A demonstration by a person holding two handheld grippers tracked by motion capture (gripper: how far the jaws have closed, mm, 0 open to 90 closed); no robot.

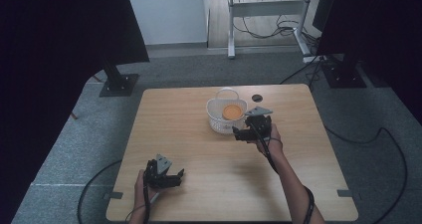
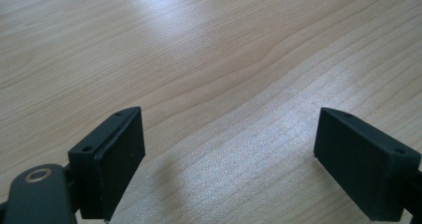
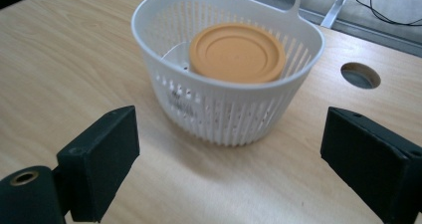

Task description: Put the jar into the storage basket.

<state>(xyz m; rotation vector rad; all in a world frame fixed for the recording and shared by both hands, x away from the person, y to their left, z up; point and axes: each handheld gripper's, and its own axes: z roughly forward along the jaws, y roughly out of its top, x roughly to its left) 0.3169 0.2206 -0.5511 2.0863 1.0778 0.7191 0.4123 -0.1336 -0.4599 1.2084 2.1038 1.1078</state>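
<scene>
A lab or office: grey carpet (image 1: 199, 69), black curtains (image 1: 54, 45), a cabled desk frame (image 1: 266, 7) beyond the wooden table (image 1: 199, 134).

Both tongs (image 1: 175, 176) (image 1: 238, 133) agape, empty

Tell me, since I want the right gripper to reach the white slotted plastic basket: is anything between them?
Nothing visible: bare wooden table lies between the open right gripper and the white slotted plastic basket.

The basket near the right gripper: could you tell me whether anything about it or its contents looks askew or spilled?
Nothing stands out. The white basket stands upright on the table, and the orange lid lies inside it, slightly tilted. Nothing has spilled around it. The right gripper is open just in front of it.
</scene>
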